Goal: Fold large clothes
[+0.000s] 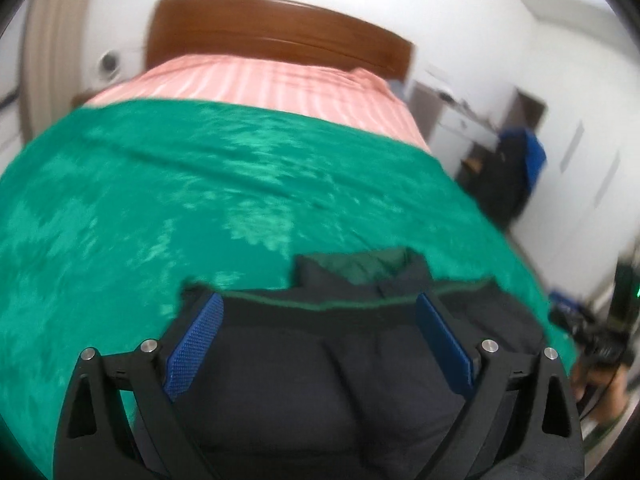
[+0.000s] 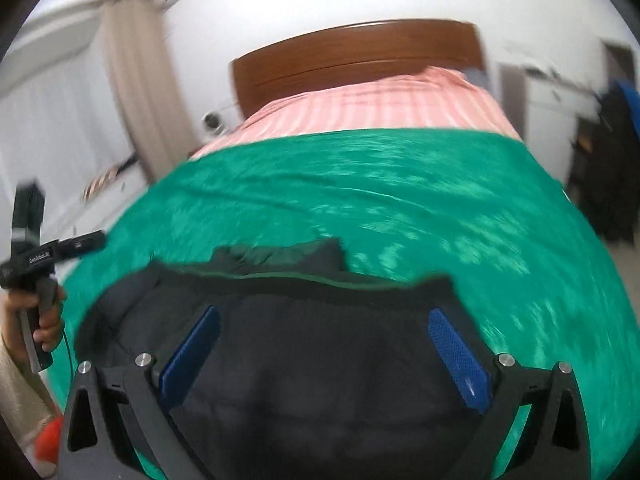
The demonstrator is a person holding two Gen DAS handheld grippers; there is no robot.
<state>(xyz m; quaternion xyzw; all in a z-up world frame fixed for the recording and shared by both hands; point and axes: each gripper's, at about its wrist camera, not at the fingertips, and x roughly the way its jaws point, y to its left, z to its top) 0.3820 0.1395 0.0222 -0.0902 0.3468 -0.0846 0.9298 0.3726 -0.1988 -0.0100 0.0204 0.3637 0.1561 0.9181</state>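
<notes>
A dark navy padded jacket point(image 1: 320, 372) with a green lining lies on the green blanket point(image 1: 160, 200) at the near edge of the bed. It also shows in the right wrist view point(image 2: 320, 360). My left gripper point(image 1: 320, 308) hovers over it with its blue pads point(image 1: 196, 344) wide apart, holding nothing. My right gripper point(image 2: 324, 320) is also open above the jacket, blue pads point(image 2: 460, 352) spread, empty. The left gripper's handle, in a hand, shows at the left of the right wrist view point(image 2: 36, 264). The jacket's collar point(image 2: 280, 256) points toward the headboard.
The bed has a pink striped sheet point(image 1: 272, 88) and a brown wooden headboard point(image 1: 280, 36) at the far end. A white cabinet point(image 1: 460, 124) and dark hanging clothes point(image 1: 512, 172) stand to the right. A beige curtain point(image 2: 136, 92) hangs at the left.
</notes>
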